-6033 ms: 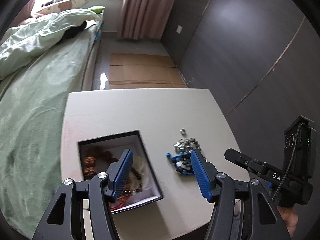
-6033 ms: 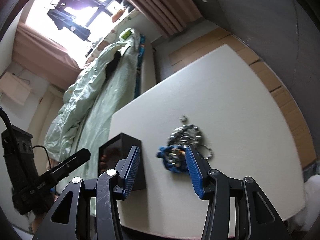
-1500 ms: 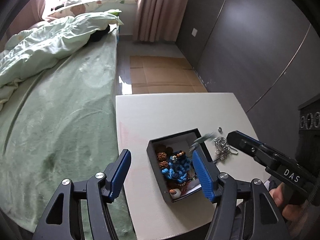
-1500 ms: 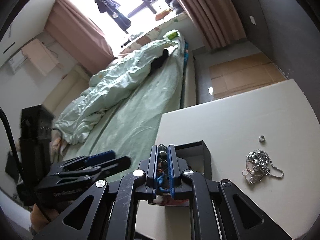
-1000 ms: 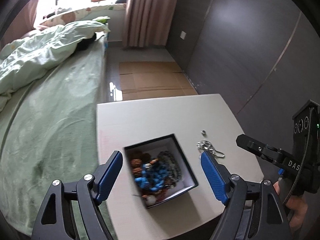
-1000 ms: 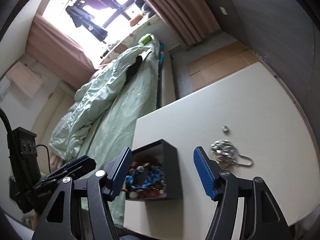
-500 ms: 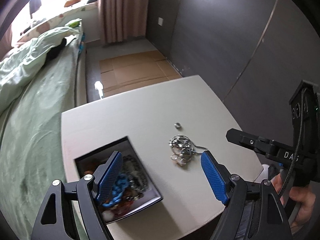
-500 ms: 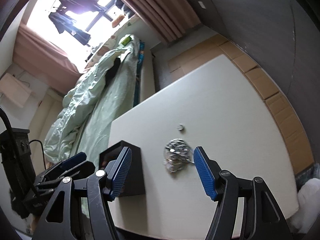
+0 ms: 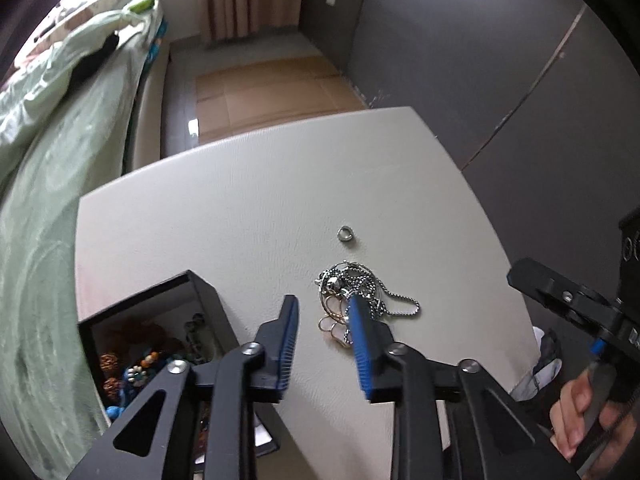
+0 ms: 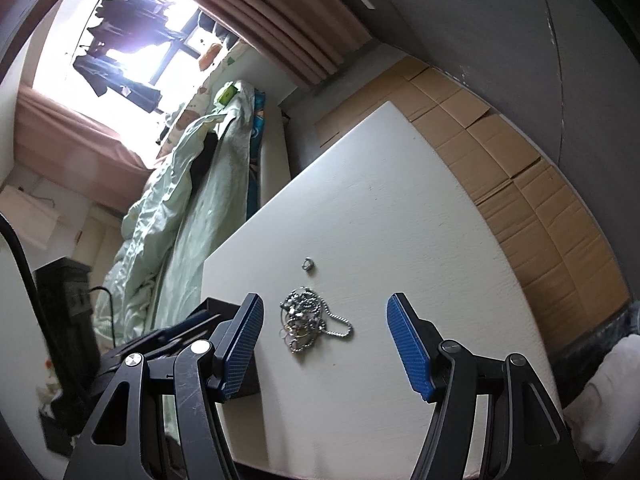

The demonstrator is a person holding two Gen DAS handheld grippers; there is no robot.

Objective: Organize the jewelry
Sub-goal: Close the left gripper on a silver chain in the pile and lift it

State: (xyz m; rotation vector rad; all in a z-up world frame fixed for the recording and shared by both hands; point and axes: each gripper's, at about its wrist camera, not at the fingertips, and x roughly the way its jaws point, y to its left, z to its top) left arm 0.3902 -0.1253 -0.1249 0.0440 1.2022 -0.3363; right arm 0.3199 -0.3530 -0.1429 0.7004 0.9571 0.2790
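A tangle of silver chains (image 9: 352, 292) lies on the white table (image 9: 240, 208), with a small silver ring (image 9: 345, 233) just beyond it. A black jewelry box (image 9: 160, 344) holding beaded bracelets and a blue piece stands at the table's left. My left gripper (image 9: 324, 312) is open low over the table, its right finger touching or just over the chains' near edge. My right gripper (image 10: 324, 320) is open wide, and the chains (image 10: 304, 320) lie between its fingers, nearer the left one. The ring (image 10: 307, 265) lies beyond. The box (image 10: 224, 320) is mostly hidden behind the right gripper's left finger.
A bed with a green duvet (image 9: 48, 128) runs along the table's left side. Flattened cardboard (image 9: 272, 92) covers the floor beyond the table. A dark wall (image 9: 480, 60) stands to the right. The right gripper's body (image 9: 568, 304) sits at the table's right edge.
The blue jewelry went from the table into the box. Both grippers then swung right to the silver chains. My left gripper has narrowed and dropped toward them; the right stays wide open.
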